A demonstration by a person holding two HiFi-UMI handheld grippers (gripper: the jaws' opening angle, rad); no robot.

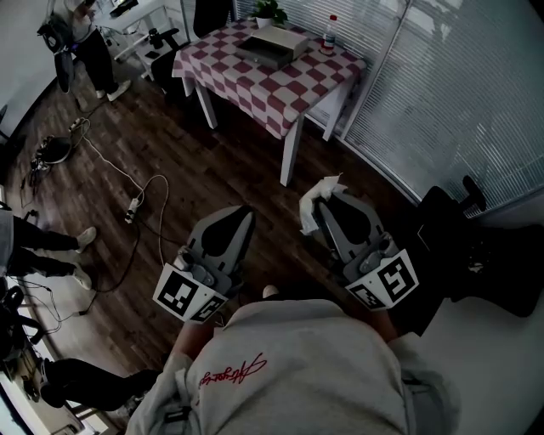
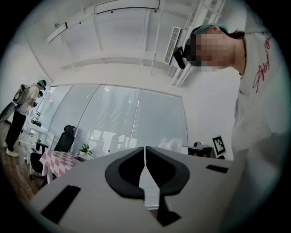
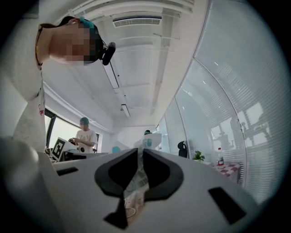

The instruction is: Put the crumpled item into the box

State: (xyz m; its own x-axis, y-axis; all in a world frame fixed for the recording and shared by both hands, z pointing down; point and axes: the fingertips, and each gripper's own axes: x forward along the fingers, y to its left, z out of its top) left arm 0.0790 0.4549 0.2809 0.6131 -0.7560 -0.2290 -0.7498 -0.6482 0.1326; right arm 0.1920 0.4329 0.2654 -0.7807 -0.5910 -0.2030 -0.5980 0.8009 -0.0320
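In the head view both grippers are held close to the person's body, above a dark wood floor. My right gripper (image 1: 327, 197) is shut on a crumpled white item (image 1: 314, 204) that bulges out at its tip. In the right gripper view the item (image 3: 136, 182) is a thin printed wrapper pinched between the pads of that gripper (image 3: 140, 152). My left gripper (image 1: 242, 212) is shut with nothing in it, its pads together (image 2: 145, 152). A flat grey box (image 1: 274, 45) lies on the red-and-white checked table (image 1: 255, 89) well ahead of both grippers.
A bottle (image 1: 330, 32) and a potted plant (image 1: 269, 12) stand on the table behind the box. Cables and a power strip (image 1: 136, 202) lie on the floor at left. A black chair (image 1: 459, 225) is at right, by the blinds. Other people stand at far left (image 1: 81, 42).
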